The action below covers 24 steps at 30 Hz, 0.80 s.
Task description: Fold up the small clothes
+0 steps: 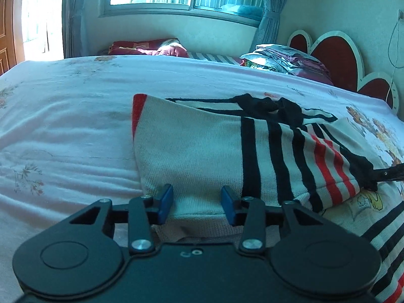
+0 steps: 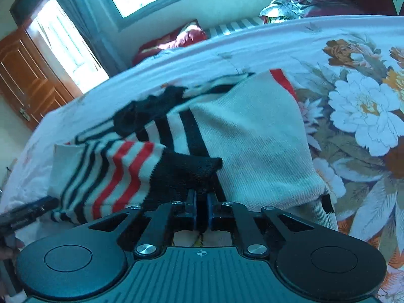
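Left wrist view: left claw (image 1: 197, 203) released, blue pads straddling the white edge of the striped sweater (image 1: 202, 151), which lies on the bed (image 1: 70, 116).

Right wrist view: right claw (image 2: 201, 208) clenched on the sweater's black cuff (image 2: 186, 169).

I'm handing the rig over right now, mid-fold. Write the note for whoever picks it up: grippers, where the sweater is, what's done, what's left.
Left gripper: open, jaws either side of the sweater's white near edge, pads not pressing it.
Right gripper: shut on the black cuff of the striped sleeve.
Sweater: lying on the bed, body spread out, sleeve drawn across it, collar at the far side.
Done: sleeve picked up; folding looks only begun.
Left: lay the sleeve flat on the body, take hold of the near edge with the left, then fold the body over.
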Motion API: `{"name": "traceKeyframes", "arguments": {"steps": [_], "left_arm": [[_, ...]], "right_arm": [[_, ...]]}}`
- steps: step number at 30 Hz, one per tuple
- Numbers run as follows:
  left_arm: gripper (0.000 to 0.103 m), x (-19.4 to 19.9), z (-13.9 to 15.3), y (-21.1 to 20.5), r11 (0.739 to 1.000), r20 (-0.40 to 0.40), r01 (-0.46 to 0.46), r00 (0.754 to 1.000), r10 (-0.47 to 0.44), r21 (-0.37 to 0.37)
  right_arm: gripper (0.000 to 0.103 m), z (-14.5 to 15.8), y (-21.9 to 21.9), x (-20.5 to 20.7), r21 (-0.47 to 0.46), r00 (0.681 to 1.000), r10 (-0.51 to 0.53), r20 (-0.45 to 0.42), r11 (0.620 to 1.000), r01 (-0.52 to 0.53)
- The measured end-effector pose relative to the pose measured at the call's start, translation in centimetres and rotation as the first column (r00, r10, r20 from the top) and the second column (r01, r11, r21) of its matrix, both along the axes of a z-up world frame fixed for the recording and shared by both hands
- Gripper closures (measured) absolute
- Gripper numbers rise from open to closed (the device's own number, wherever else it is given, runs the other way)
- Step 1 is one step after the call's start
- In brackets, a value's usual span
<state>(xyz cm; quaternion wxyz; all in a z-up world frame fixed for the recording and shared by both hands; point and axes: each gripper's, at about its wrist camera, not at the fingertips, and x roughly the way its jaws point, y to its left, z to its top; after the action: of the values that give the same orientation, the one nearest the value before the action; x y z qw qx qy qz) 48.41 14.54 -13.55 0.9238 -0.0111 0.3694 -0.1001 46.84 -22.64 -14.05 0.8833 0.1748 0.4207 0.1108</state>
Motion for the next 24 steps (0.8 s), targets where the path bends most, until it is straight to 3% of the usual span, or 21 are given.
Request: {"name": "traceKeyframes", "arguments": {"steps": [4,6,10,12,14,16,17,19,22,24], "left_arm": [[0.052,1.3,1.2,0.2,1.000,-0.012,0.011,1.000,-0.012,-0.028],[0.047,3.2,1.5,-0.1,0.999,-0.011,0.034,0.999,-0.034,0.006],[0.045,9.4,0.8,0.0,0.996,-0.071,0.062,0.996,-0.058,0.068],[0.036,12.4,0.0,1.2,0.998,-0.100,0.044,0.994,-0.040,0.042],[0.035,13.7,0.1,1.8,1.000,-0.110,0.025,0.994,-0.024,0.009],[0.042,13.4,0.7,1.4,1.000,-0.103,0.012,0.995,-0.009,0.025],[0.045,12.2,1.4,0.7,0.999,-0.062,0.014,0.998,-0.011,0.050],[0.041,10.0,2.2,-0.9,0.998,-0.009,0.055,0.998,-0.055,0.024],[0.031,8.2,2.4,-4.9,0.991,0.006,0.130,0.992,-0.130,-0.029],[0.029,8.2,1.8,-7.6,0.987,-0.009,0.161,0.987,-0.161,-0.016]], "right_arm": [[0.092,1.3,-0.4,0.5,0.000,0.994,-0.088,0.067,0.996,0.088],[0.090,2.1,-0.8,1.6,-0.021,0.991,-0.094,0.095,0.995,0.096],[0.090,1.7,-1.1,5.1,-0.138,0.994,-0.091,0.063,0.985,0.099],[0.090,0.6,-1.4,6.9,-0.237,0.993,-0.119,0.026,0.964,0.122],[0.090,0.4,-2.0,7.6,-0.238,0.991,-0.135,0.016,0.962,0.135],[0.090,1.3,-1.6,7.5,-0.252,0.990,-0.138,0.027,0.957,0.141],[0.090,2.0,-1.0,6.9,-0.248,0.989,-0.130,0.064,0.958,0.142],[0.089,2.9,0.9,6.0,-0.204,0.993,-0.073,0.096,0.975,0.091],[0.089,3.1,6.0,5.7,-0.154,0.993,0.053,0.109,0.987,-0.036],[0.089,2.6,9.6,6.0,-0.160,0.987,0.129,0.098,0.981,-0.113]]}}
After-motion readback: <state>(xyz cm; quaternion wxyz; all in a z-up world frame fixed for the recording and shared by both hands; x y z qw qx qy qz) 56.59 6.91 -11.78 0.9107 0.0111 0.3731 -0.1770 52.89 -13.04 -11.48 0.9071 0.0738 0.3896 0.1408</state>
